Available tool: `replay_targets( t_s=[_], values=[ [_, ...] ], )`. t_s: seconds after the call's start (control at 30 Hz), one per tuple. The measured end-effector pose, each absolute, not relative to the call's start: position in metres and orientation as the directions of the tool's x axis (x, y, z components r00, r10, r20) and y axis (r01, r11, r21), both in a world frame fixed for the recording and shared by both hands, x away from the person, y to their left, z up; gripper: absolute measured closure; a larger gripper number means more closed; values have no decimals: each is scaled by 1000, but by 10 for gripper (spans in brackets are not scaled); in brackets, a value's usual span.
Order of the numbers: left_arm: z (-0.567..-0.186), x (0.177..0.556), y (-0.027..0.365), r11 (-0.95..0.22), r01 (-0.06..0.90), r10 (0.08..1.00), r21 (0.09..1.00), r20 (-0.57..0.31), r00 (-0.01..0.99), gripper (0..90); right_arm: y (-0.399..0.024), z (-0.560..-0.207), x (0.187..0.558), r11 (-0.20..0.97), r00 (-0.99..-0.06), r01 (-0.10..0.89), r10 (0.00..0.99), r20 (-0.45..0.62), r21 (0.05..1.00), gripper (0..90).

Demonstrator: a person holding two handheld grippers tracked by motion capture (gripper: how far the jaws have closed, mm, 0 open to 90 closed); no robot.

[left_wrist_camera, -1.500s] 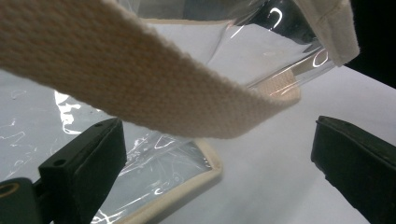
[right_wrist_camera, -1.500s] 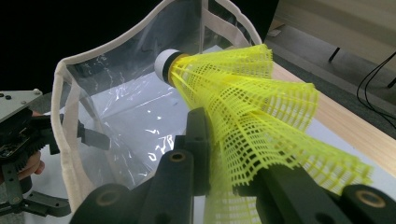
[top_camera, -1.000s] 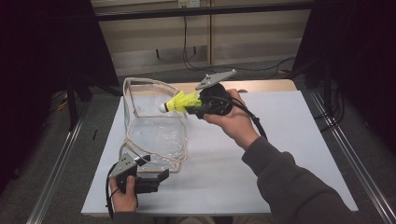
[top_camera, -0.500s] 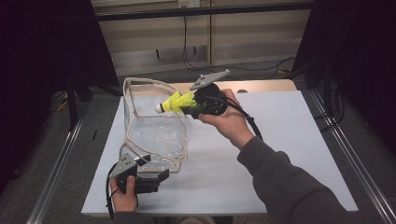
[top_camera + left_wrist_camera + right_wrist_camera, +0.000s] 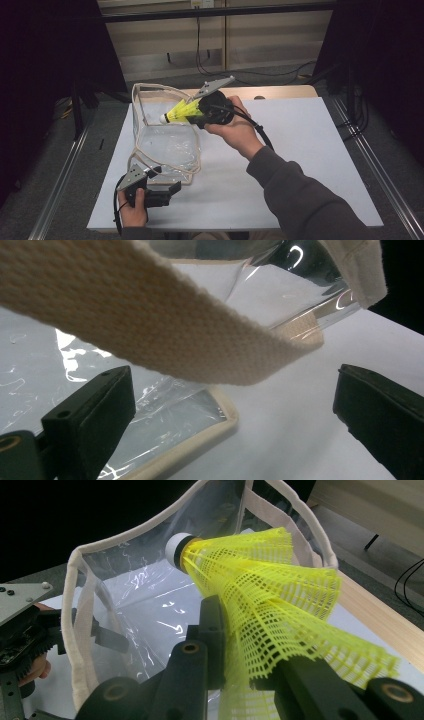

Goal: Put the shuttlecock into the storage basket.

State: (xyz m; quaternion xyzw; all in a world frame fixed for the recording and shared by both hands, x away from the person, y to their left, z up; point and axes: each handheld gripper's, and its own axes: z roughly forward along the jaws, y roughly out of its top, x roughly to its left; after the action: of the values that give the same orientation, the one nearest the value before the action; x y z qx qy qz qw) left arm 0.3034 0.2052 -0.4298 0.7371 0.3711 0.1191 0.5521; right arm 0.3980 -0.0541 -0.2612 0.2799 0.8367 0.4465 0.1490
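Layout: bag on bench, one gripper at each end.
Clear bag [image 5: 167, 142] stands left of centre on bench [image 5: 310, 150]; left gripper [image 5: 167, 192] at its near corner, strap [image 5: 150, 320] above jaws; right gripper [image 5: 192, 116] holds shuttlecock [image 5: 177, 112] over bag's opening.

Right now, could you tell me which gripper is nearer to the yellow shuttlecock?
The right. The right gripper has the shuttlecock clamped between its jaws, over the clear bag. The left gripper sits at the bag's near corner, well away from it.
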Motion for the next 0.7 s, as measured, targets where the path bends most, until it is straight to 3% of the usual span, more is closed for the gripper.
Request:
replay_targets(
  t_s=[0.7],
  values=[
    [-430,303,206,-122,418,673,900,-235,702,34,-32,-266,399,475,-818,321,575,-13,819,801]
  ],
)
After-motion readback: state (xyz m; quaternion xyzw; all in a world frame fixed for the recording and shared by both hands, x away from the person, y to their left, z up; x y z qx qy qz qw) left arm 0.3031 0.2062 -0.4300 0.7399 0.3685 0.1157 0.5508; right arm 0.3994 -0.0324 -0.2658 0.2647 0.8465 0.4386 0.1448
